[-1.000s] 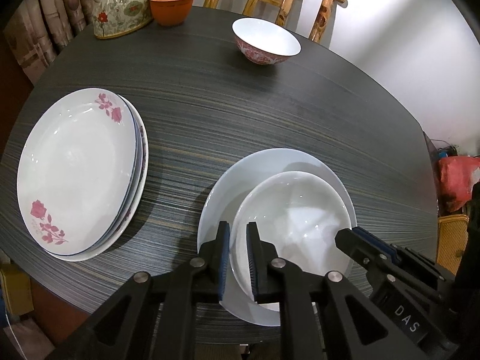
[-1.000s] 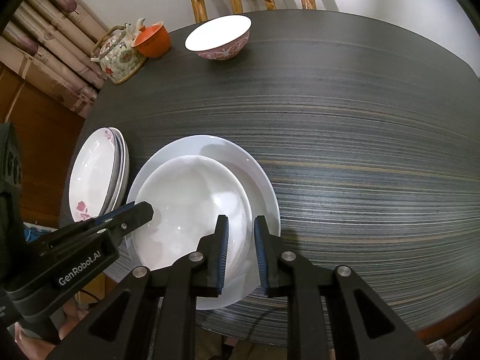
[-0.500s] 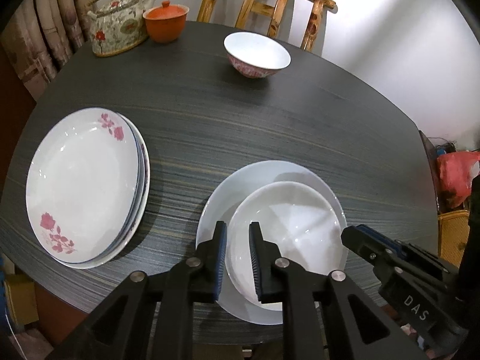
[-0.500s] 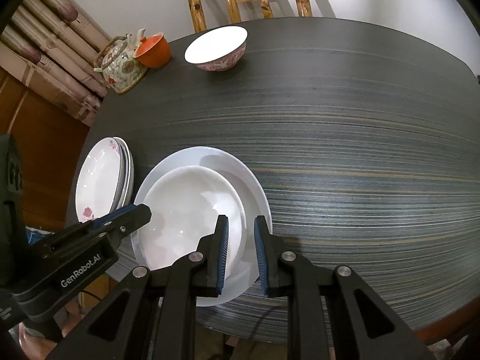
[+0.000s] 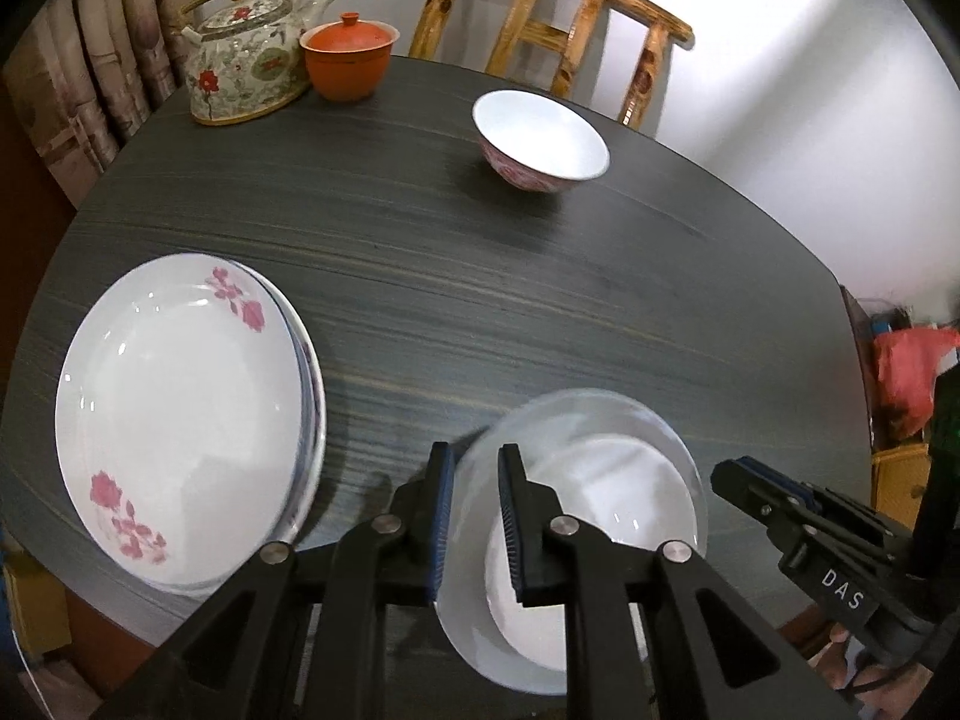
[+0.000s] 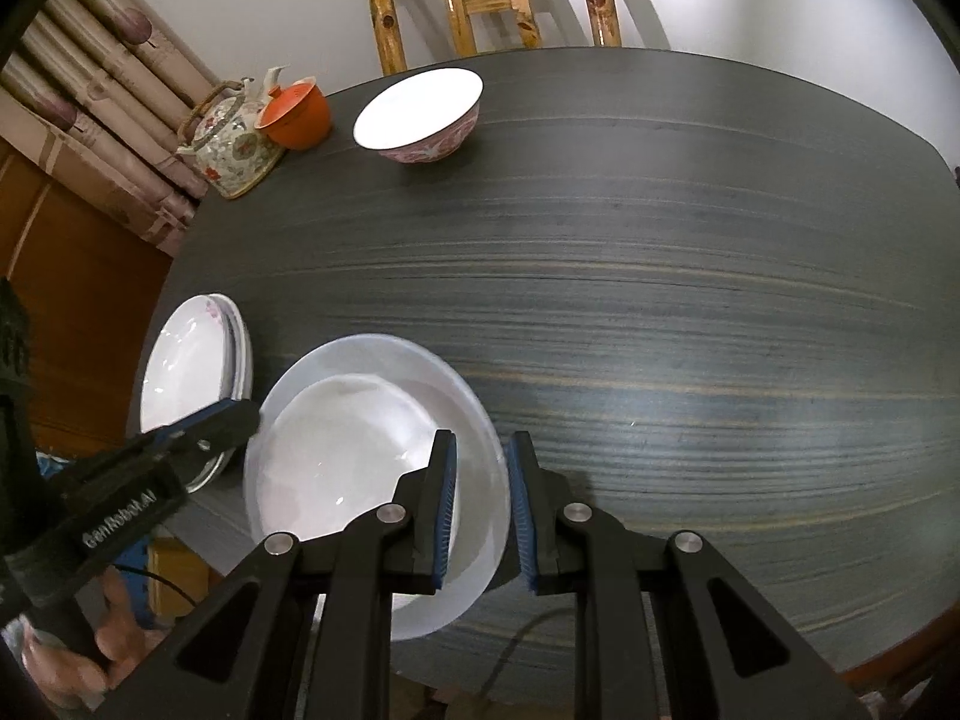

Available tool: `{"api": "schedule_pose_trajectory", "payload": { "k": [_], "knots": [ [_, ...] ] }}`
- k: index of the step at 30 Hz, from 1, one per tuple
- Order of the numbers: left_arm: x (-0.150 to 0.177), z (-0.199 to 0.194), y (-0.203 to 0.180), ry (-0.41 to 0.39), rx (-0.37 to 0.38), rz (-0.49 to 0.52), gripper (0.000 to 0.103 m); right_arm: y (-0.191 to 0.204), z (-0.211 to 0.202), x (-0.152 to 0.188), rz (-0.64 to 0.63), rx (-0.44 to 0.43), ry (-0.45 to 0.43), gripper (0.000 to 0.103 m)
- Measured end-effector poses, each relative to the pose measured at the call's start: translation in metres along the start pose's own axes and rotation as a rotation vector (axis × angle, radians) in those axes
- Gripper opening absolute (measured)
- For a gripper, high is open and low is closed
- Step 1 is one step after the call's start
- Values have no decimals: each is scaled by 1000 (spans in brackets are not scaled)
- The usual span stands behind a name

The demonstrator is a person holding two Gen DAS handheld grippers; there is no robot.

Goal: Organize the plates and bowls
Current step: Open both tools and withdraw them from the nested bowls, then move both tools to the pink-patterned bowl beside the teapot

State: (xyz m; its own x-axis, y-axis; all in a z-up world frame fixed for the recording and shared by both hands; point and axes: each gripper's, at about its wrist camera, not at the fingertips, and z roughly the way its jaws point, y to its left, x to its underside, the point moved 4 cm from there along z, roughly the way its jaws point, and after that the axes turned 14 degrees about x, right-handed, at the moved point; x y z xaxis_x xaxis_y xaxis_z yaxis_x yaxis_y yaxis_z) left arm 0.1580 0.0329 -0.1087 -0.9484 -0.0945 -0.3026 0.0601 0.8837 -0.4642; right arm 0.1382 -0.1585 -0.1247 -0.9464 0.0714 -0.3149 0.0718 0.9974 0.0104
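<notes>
A large white plate point(image 5: 591, 417) carries a smaller white dish point(image 5: 612, 510) inside it. My left gripper point(image 5: 475, 455) is shut on the plate's left rim. My right gripper point(image 6: 481, 441) is shut on its right rim point(image 6: 480, 420). The pair hangs a little above the dark table point(image 5: 480, 300), and its near part overhangs the table's front edge. A stack of pink-flowered plates point(image 5: 180, 408) lies at the left. A pink-patterned bowl point(image 5: 540, 138) stands alone near the far edge.
A flowered teapot point(image 5: 240, 60) and an orange lidded cup point(image 5: 348, 60) stand at the far left corner. A wooden chair point(image 5: 570, 18) is behind the table. A red bag point(image 5: 906, 366) sits off the right side. A hand point(image 6: 114, 630) holds the left gripper's handle.
Both grippers have risen with the white plate and dish held between them, and drawn back towards the table's near edge. The flowered stack and the bowl have stayed put.
</notes>
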Motion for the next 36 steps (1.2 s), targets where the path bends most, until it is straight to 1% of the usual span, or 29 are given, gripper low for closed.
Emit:
{"api": "schedule_pose_trajectory", "payload": {
  "k": [5, 11, 17, 19, 23, 28, 31, 36],
  "knots": [
    [-24, 2, 11, -8, -27, -6, 15, -6, 11, -19, -10, 16, 9, 21],
    [-56, 9, 13, -4, -47, 4, 15, -10, 21, -43, -26, 32, 9, 21],
    [-92, 24, 16, 28, 2, -35, 16, -13, 32, -69, -45, 19, 18, 21],
    [-104, 28, 16, 32, 6, -40, 16, -14, 35, -77, -58, 24, 22, 21],
    [-128, 33, 16, 19, 13, -49, 16, -17, 41, -96, -58, 4, 35, 21],
    [-155, 46, 16, 21, 66, -85, 16, -18, 46, -124, -50, -18, 25, 21],
    [-175, 52, 15, 4, 95, -98, 16, -15, 49, -142, -52, -28, 16, 21],
    [-200, 68, 17, 1, 109, -121, 16, -5, 61, -173, -57, -52, 16, 21]
  ]
}}
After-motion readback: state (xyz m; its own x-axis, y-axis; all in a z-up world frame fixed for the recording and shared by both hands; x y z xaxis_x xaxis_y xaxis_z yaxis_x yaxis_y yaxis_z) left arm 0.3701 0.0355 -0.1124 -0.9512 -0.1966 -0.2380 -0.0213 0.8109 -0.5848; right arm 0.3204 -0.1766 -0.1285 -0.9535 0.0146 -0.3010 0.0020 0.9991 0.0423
